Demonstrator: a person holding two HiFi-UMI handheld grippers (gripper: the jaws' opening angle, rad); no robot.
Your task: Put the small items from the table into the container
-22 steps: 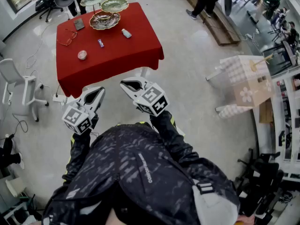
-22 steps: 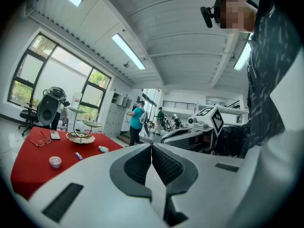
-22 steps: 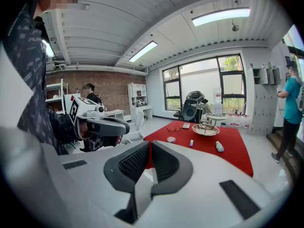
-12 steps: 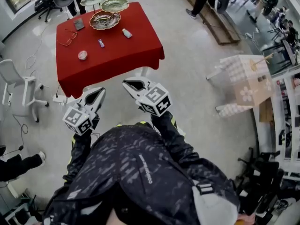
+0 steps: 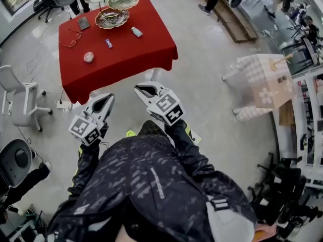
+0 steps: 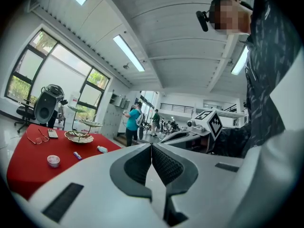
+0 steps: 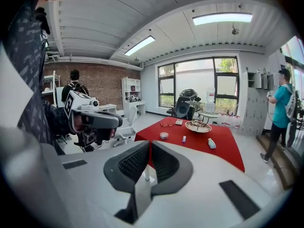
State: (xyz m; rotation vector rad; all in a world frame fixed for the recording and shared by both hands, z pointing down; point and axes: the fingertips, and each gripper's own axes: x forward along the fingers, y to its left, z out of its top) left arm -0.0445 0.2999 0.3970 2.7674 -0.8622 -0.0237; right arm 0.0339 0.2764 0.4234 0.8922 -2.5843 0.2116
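Head view: left hand-held gripper and right hand-held gripper are held side by side, apart, in front of a person's dark patterned jacket. The white lettering on the jacket's back is too small to read. Each carries a marker cube printed with black-and-white squares, no words. Well ahead of both tips stands the table under a red cloth. Nearest the grippers on it lies a small round tub. Farther off are a blue-and-white tube and a white bottle, their labels unreadable. Beyond those, at the far edge, is the tiered dish stand, with glasses and a dark flat device to its left. All three small items lie on the cloth, outside the stand.

Left gripper view: the jaws are pressed together, ribbed pads meeting, with nothing between them. The table shows far ahead and to the left of the tips. The right hand-held gripper sits just to the right.

Right gripper view: the jaws are likewise together and empty. The table lies ahead and slightly right of the tips, with tub, tube and bottle in a row before the stand. A person in a teal top stands far to the right.
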